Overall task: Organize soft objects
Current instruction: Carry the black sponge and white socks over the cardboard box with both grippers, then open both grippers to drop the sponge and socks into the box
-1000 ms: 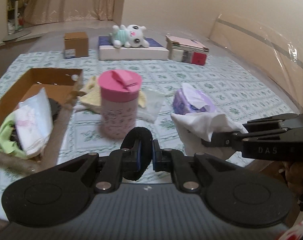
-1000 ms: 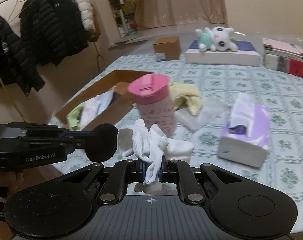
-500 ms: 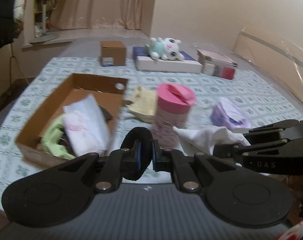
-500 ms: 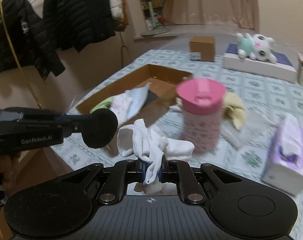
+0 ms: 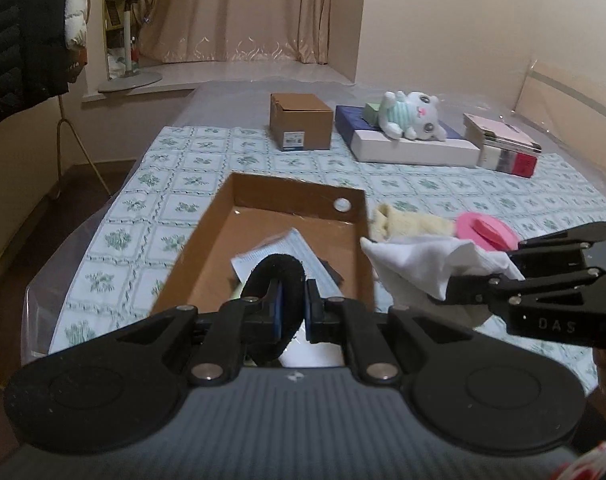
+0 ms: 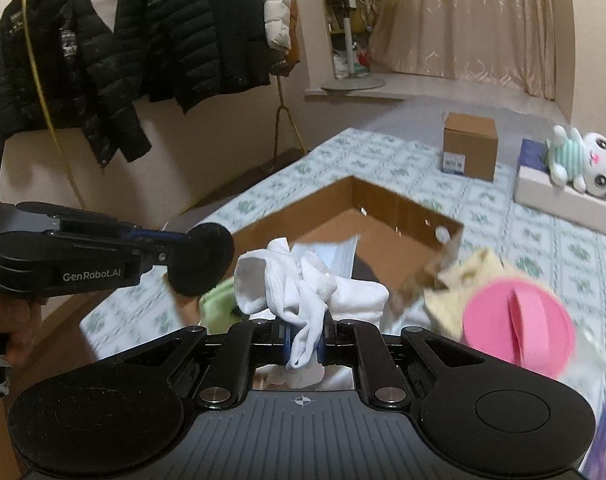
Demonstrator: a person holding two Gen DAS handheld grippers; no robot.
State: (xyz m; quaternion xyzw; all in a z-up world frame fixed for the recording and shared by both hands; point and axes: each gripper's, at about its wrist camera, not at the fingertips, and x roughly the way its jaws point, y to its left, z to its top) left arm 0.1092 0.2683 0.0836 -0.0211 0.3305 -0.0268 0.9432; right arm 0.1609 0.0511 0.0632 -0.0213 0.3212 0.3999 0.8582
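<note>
Left tool (image 5: 290, 307) clamped on black round pad (image 5: 273, 276), right tool (image 6: 303, 338) on white socks (image 6: 303, 288); open cardboard box (image 5: 263, 194) at twelve o'clock, long axis pointing away, left nearer.

Closed brown cardboard carton (image 5: 301, 121) at far end of green-patterned tabletop (image 5: 175, 204); stacked books (image 5: 503, 145) to the right. Pink-lidded cylindrical canister (image 6: 519, 326) near front. Black puffer jackets (image 6: 115, 52) hung on gold rack (image 6: 285, 132); beige curtains (image 5: 243, 8) behind.

Beige curtains (image 5: 239, 12) — dark jackets (image 6: 115, 52)
</note>
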